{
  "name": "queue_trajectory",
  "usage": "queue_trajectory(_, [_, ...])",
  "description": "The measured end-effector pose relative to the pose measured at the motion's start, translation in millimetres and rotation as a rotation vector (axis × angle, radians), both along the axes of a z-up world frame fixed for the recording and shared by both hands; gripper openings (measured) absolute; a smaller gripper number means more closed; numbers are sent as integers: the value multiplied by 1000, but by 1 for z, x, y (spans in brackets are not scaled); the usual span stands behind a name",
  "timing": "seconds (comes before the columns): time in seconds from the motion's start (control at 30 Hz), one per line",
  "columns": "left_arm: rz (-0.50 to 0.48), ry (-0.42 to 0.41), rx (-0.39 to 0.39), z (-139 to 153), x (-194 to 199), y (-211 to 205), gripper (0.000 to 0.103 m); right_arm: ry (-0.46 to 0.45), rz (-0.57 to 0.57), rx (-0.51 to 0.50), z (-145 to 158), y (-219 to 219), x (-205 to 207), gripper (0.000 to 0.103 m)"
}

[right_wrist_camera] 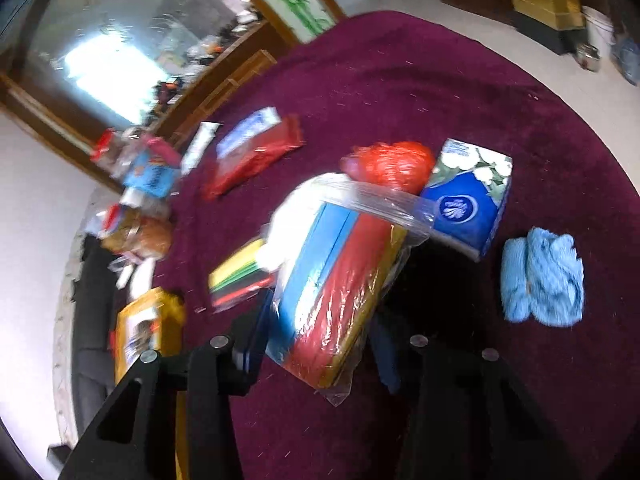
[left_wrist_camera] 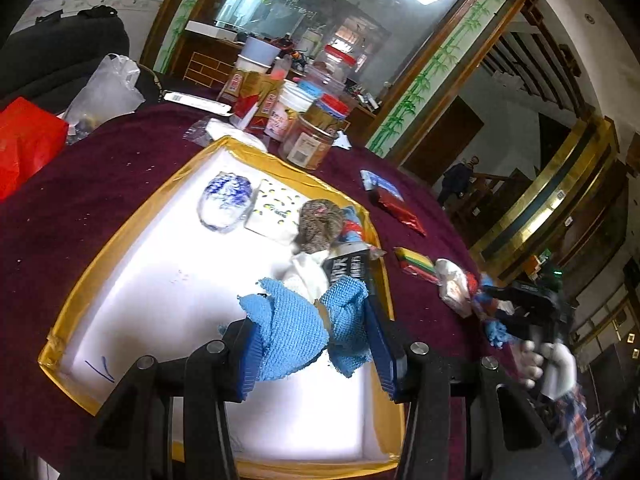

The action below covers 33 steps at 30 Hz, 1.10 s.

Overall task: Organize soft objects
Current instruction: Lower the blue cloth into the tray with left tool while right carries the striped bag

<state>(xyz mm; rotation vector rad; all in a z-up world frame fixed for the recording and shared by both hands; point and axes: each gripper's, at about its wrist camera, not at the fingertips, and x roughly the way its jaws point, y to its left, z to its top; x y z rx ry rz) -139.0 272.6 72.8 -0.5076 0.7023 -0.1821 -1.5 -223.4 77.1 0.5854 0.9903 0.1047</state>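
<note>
In the left wrist view my left gripper (left_wrist_camera: 314, 340) is shut on a light blue knitted cloth (left_wrist_camera: 292, 332), which hangs bunched between its blue pads above the near half of a white tray with a gold rim (left_wrist_camera: 120, 240). At the tray's far side lie a blue-and-white wrapped bundle (left_wrist_camera: 226, 200), a dotted white packet (left_wrist_camera: 276, 208), a brown yarn ball (left_wrist_camera: 320, 224), a white cloth (left_wrist_camera: 308, 276) and a black tube (left_wrist_camera: 350, 268). My right gripper (right_wrist_camera: 320, 326) is shut on a clear plastic bag of blue, red and yellow cloths (right_wrist_camera: 336, 280). A gloved hand (left_wrist_camera: 554, 364) holds it right of the tray.
On the maroon tablecloth (right_wrist_camera: 440, 80) lie a second blue cloth (right_wrist_camera: 542, 280), a blue tissue box (right_wrist_camera: 468, 200), a red mesh ball (right_wrist_camera: 392, 164), a pack of coloured strips (right_wrist_camera: 240, 276) and a red packet (right_wrist_camera: 256, 160). Jars and cartons (left_wrist_camera: 312, 140) crowd behind the tray.
</note>
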Motion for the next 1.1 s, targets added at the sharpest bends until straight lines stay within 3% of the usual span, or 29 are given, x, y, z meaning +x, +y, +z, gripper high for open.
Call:
queue_trajectory(0.23, [45,67,77,0,25,15,50,-96,174,60,35,49,-20,45])
queue_trajectory(0.4, [57,137,174,-8,59,20,52,-103,315,83,39,104,-27,45])
queue_trajectory(0.57, [57,203,221,-24,88,22,69,-83,456,90,34,171,-31,45])
queue_trajectory(0.67, [46,217,162,-24,92,28,71,-64,532,98,30,207,-32,45])
queue_trajectory(0.83, [45,171,81,-9,76,40,74,-41,659,94,24,262,-34,45])
queue_trajectory(0.97, [97,84,13,11,46,62,76,-11,792,83,17,308,-45,45])
queue_trajectory(1.1, [163,12,-39,22,15,86,85,57,965,74,4,353,-63,45])
